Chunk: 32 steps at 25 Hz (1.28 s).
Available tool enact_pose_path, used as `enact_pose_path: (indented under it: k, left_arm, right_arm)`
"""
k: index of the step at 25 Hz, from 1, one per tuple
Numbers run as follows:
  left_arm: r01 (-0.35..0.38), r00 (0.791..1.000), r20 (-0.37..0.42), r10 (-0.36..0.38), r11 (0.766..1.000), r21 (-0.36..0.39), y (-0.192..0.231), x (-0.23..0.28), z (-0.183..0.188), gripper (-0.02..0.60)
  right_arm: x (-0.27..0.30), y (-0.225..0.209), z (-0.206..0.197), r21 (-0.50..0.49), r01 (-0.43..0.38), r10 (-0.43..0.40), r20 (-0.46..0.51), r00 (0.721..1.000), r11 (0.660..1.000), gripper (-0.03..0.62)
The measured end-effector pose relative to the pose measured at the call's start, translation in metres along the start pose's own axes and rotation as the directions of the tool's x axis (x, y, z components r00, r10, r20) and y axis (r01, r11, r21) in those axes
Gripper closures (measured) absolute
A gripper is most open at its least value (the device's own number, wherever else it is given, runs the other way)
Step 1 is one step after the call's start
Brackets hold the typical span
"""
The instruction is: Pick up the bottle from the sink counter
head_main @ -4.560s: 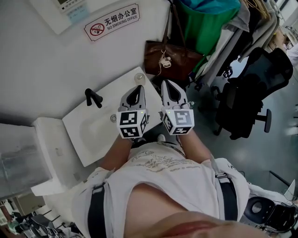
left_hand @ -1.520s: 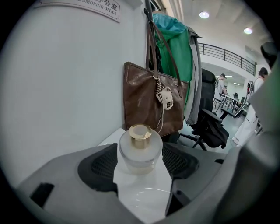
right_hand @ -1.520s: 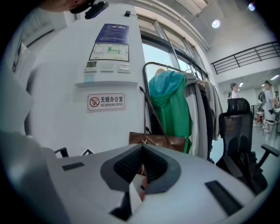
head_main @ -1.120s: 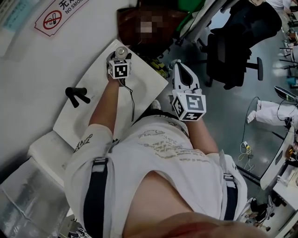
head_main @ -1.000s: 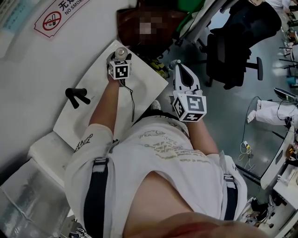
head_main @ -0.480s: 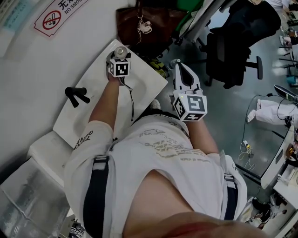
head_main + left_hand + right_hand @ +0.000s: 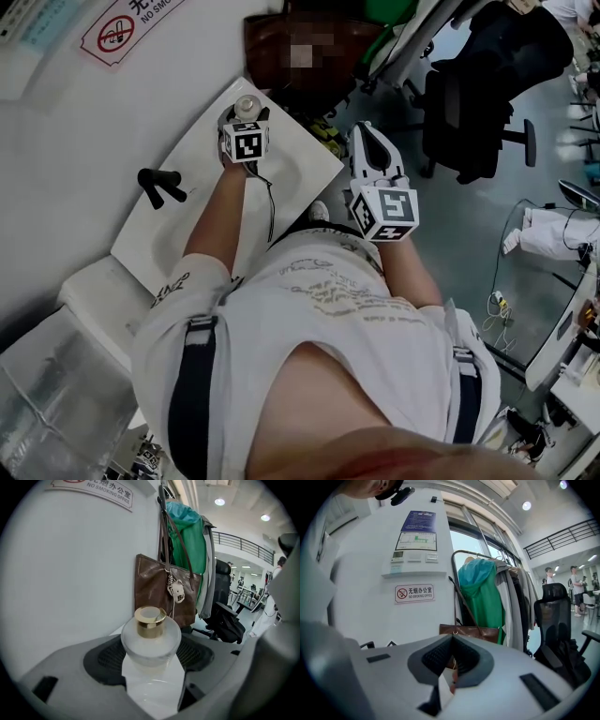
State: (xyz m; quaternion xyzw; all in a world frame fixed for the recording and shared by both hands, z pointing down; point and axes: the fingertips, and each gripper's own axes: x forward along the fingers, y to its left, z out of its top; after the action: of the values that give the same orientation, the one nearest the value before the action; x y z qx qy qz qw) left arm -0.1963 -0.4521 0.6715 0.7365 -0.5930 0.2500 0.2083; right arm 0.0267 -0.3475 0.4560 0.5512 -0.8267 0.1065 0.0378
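The bottle (image 7: pixel 246 105) is frosted clear glass with a gold cap and stands at the far corner of the white sink counter (image 7: pixel 202 214). My left gripper (image 7: pixel 244 116) is stretched out to it. In the left gripper view the bottle (image 7: pixel 151 641) fills the gap between the two grey jaws, whose pads press on its sides, so my left gripper (image 7: pixel 151 660) is shut on it. My right gripper (image 7: pixel 367 134) hangs over the floor to the right of the sink, shut and holding nothing. In the right gripper view its pads (image 7: pixel 461 660) meet.
A black faucet (image 7: pixel 161 183) sticks out of the wall left of the sink. Just beyond the bottle hangs a brown handbag (image 7: pixel 161 590) under green and grey clothes (image 7: pixel 187 550). A black office chair (image 7: pixel 478 103) stands to the right.
Since 4.6 s ago my left gripper has reached out to the counter's far corner and shut round the bottle. In the last second almost nothing moved. The right gripper stays put.
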Motion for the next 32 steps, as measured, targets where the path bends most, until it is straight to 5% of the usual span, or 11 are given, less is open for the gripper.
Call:
enact_pose_path:
  k: [12, 32]
  left_arm:
    - [-0.092, 0.994, 0.051, 0.093, 0.996, -0.019, 0.005, -0.071, 0.04, 0.253]
    - [-0.091, 0.988, 0.122, 0.092, 0.996, -0.01, -0.023, -0.19, 0.066, 0.253]
  right_arm:
    - [0.019, 0.015, 0.001, 0.013, -0.07, 0.07, -0.011, 0.997, 0.997, 0.571]
    - [0.065, 0.073, 0.003, -0.024, -0.252, 0.252, 0.002, 0.968, 0.967, 0.571]
